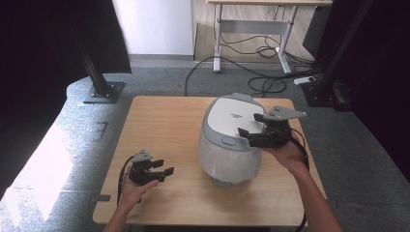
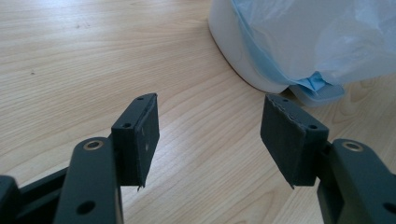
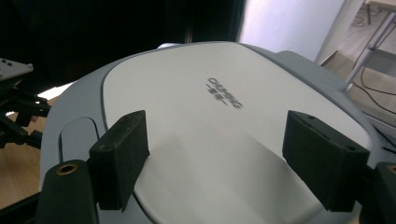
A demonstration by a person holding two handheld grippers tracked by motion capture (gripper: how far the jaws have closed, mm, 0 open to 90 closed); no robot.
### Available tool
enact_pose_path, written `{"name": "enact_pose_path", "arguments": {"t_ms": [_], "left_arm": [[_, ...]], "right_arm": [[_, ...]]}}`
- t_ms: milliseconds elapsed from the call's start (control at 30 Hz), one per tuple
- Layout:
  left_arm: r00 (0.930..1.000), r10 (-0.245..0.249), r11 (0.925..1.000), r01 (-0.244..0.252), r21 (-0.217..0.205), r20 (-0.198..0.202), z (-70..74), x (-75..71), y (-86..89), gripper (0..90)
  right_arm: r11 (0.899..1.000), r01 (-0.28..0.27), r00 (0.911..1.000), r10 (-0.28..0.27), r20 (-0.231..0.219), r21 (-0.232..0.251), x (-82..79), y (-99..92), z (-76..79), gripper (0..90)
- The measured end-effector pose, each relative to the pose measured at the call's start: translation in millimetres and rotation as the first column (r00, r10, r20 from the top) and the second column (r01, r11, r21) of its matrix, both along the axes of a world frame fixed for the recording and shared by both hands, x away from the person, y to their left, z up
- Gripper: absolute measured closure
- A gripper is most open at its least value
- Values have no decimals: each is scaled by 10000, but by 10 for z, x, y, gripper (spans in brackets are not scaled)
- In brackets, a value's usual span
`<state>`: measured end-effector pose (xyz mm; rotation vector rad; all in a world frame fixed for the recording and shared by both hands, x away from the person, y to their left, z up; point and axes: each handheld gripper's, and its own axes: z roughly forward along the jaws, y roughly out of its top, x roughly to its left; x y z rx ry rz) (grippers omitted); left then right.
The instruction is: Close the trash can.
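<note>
Left gripper [image 1: 162,168] rests low on the table [image 1: 159,121], jaws spread and empty, the cooker [image 1: 231,140] just to its right. Right gripper [image 1: 252,126] hovers over the cooker's lid [image 3: 196,121], jaws wide apart, holding nothing. Likely step: approaching the lid. Next calls for reaching the latch button [image 1: 228,141] in front.

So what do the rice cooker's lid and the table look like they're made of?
Rice cooker lid: likely plastic, smooth matte white panel in a grey surround, with soft shadows and a printed logo. Table: wood or wood-look laminate, light with visible grain lines; which one is unclear.
</note>
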<state>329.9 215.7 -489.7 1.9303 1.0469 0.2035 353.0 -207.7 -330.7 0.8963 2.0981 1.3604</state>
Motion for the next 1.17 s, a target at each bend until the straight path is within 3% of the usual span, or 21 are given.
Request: {"name": "enact_pose_path", "arguments": {"t_ms": [233,467,700,900,1000,1167], "left_arm": [[9999,161,9998,-162,131,49,-7,-9,24,376],[9998,190,9996,-190,192,-30,-35,-1,31,375],[9998,207,9996,-205,200,-57,-43,-10,37,375],[9996,267,9995,-266,180,-68,-51,-5,55,375],[9997,240,9995,-238,230,-95,-63,-2,49,375],[9996,259,9991,-256,324,-62,-82,2,42,370]], "right_arm": [[9951,637,9975,-657,244,761,-271,-457,-169,218],[9931,967,9947,-989,293,670,-471,-748,-454,214],[9890,1298,9915,-1291,-145,711,-551,-859,-876,215],[9859,1650,9840,-1625,-725,295,-544,-889,-1261,215],[9846,1744,9808,-1724,-916,145,-532,-890,-1353,214],[9842,1762,9805,-1739,-916,178,-534,-903,-1361,214]]}}
